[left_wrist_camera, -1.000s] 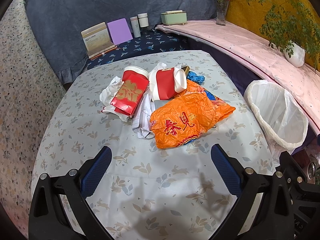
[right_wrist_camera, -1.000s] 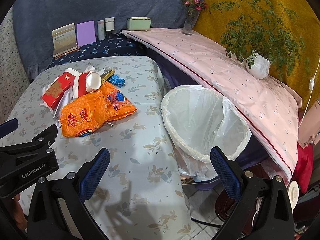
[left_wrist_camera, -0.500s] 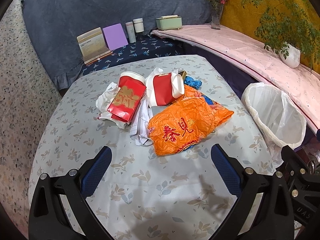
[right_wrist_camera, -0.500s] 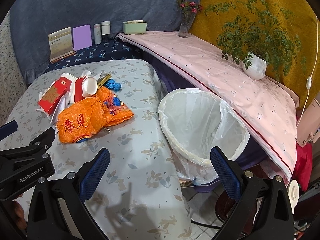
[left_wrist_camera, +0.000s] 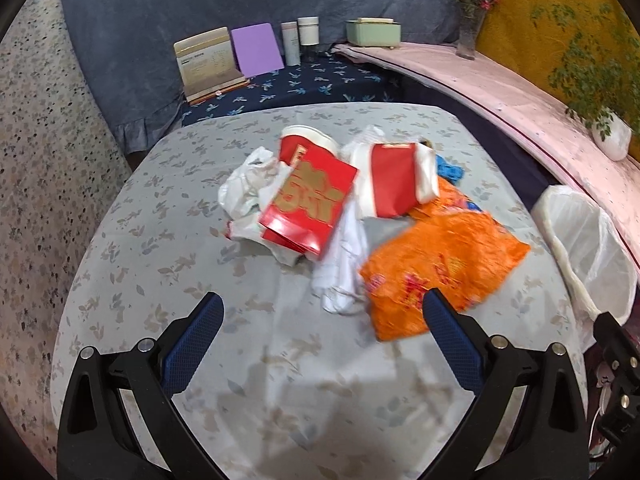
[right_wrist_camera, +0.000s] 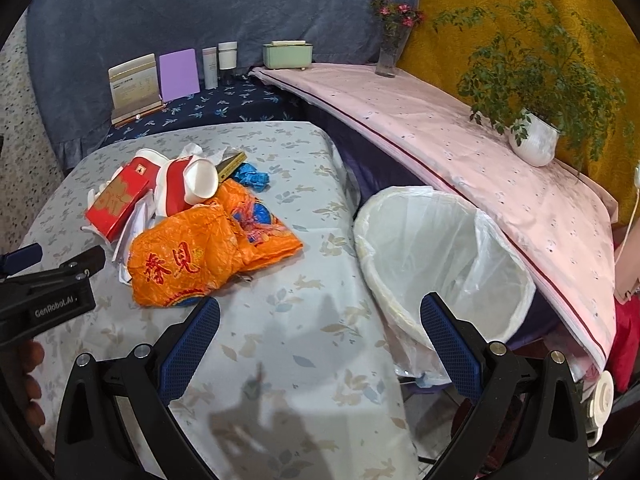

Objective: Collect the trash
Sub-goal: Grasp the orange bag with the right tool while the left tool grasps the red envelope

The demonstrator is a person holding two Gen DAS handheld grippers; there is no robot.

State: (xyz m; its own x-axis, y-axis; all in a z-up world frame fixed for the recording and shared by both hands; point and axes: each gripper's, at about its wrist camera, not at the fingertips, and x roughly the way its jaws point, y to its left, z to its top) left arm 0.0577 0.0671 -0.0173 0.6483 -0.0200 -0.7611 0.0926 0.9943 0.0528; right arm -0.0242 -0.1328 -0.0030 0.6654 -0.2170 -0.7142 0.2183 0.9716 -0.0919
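Observation:
A pile of trash lies mid-table: an orange plastic bag (left_wrist_camera: 440, 268) (right_wrist_camera: 208, 256), a red box with gold print (left_wrist_camera: 310, 204) (right_wrist_camera: 118, 198), a red and white paper cup (left_wrist_camera: 394, 184) (right_wrist_camera: 186, 188), white crumpled plastic (left_wrist_camera: 244, 192), white paper (left_wrist_camera: 344, 264) and a blue wrapper (right_wrist_camera: 250, 174). A bin lined with a white bag (right_wrist_camera: 440, 264) (left_wrist_camera: 588, 248) stands off the table's right edge. My left gripper (left_wrist_camera: 320, 338) is open and empty, just short of the pile. My right gripper (right_wrist_camera: 320, 338) is open and empty, between the orange bag and the bin.
The table (left_wrist_camera: 160, 216) has a grey leaf-print cloth. A pink-covered ledge (right_wrist_camera: 460, 140) with a potted plant (right_wrist_camera: 534, 142) and a flower vase (right_wrist_camera: 390, 56) runs along the right. Boxes, a purple card and jars (left_wrist_camera: 300, 42) stand at the back.
My left gripper has swung left and closer to the pile, which now sits right of centre in its view. My right gripper has shifted slightly, staying open.

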